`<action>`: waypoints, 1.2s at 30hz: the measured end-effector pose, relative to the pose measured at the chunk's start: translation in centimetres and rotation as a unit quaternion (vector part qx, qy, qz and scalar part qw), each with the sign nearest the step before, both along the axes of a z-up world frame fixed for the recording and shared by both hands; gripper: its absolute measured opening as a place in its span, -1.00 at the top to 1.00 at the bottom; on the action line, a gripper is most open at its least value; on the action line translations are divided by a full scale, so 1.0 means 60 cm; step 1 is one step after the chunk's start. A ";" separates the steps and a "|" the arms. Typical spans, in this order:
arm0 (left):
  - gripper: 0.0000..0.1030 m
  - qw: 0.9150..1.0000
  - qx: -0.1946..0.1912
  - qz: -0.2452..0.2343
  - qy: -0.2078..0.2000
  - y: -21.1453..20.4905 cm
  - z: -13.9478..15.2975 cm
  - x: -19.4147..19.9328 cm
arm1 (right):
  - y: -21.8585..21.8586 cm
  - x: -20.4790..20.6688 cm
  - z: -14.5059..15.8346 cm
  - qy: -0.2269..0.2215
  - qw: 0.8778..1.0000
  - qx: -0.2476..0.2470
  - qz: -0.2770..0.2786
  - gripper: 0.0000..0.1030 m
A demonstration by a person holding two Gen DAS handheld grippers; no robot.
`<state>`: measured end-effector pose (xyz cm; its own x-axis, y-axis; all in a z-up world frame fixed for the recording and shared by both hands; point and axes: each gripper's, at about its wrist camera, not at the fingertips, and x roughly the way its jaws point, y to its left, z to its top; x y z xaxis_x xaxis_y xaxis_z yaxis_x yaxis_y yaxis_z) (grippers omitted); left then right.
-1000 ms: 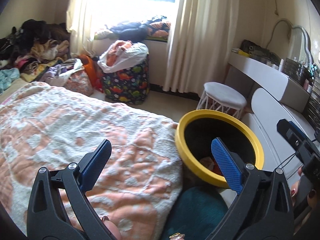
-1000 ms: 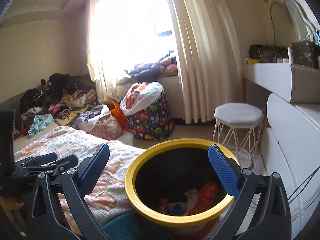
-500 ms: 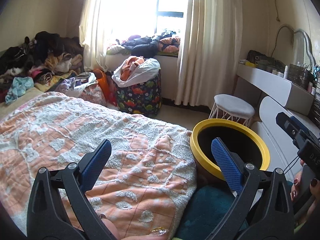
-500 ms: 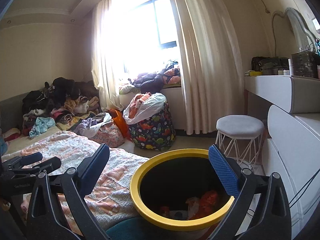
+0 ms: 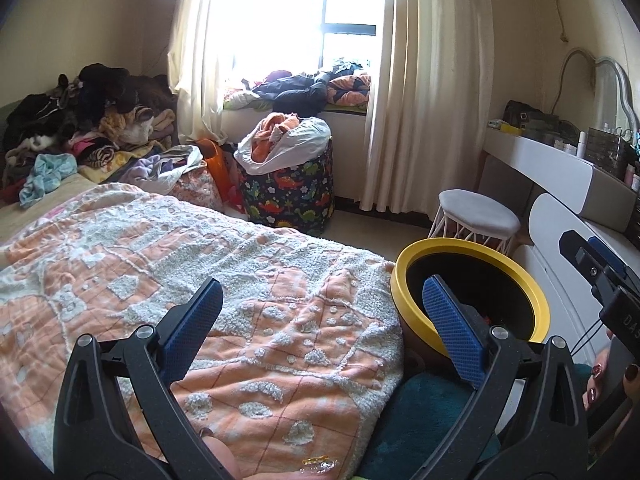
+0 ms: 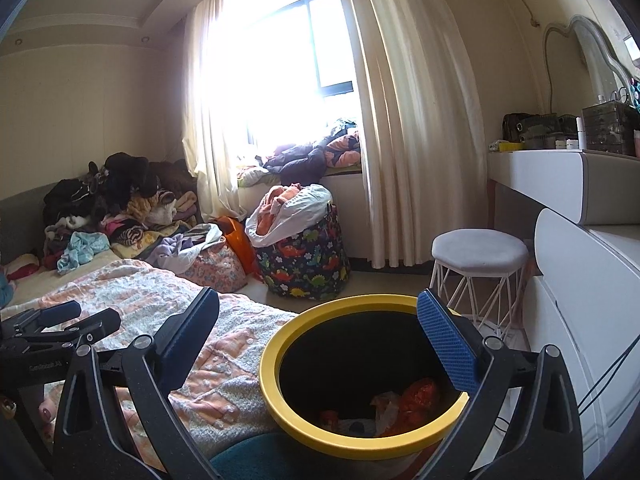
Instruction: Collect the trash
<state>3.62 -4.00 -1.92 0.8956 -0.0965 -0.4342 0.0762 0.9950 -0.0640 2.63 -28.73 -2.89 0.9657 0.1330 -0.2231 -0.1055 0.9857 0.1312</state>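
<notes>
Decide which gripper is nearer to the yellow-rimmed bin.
Right. The right gripper hangs open right over the yellow-rimmed bin; the left gripper, also open, sits over the bedspread beside it.

A lived-in bedroom in a home is shown. A bed with an orange-and-white quilt [image 5: 192, 280] fills the lower left of both views. Clothes are heaped in a pile [image 6: 116, 208] at left, and cream curtains [image 6: 404, 120] frame a bright window at top centre. A white vanity [image 6: 560, 180] with a mirror [image 6: 588, 56] and a stool [image 6: 478, 250] are seen at right.
</notes>
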 end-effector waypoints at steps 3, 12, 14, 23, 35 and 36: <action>-0.79 1.000 -0.001 0.000 0.000 0.000 0.000 0.000 | -0.001 0.001 -0.004 -0.001 1.000 0.000 0.000 -0.87; -0.79 1.000 0.000 -0.001 -0.001 0.001 0.000 0.000 | 0.000 0.001 -0.004 0.000 1.000 0.001 0.000 -0.87; -0.79 1.000 0.000 -0.002 -0.001 -0.001 -0.001 0.000 | 0.000 0.000 -0.004 -0.001 1.000 0.001 -0.001 -0.87; -0.79 1.000 -0.002 0.000 -0.001 -0.001 -0.001 0.000 | -0.001 0.002 -0.003 0.000 1.000 0.001 -0.001 -0.87; -0.79 1.000 -0.002 -0.001 0.000 0.000 -0.001 0.000 | -0.002 0.003 -0.007 0.000 1.000 0.002 -0.003 -0.87; -0.79 1.000 -0.002 -0.001 -0.001 0.000 -0.001 0.000 | -0.002 0.003 -0.007 -0.001 1.000 0.003 -0.002 -0.87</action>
<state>3.60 -3.99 -1.99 0.8961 -0.1003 -0.4323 0.0784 0.9946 -0.0681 2.83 -28.87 -3.28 0.9665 0.1299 -0.2212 -0.1012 0.9854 0.1368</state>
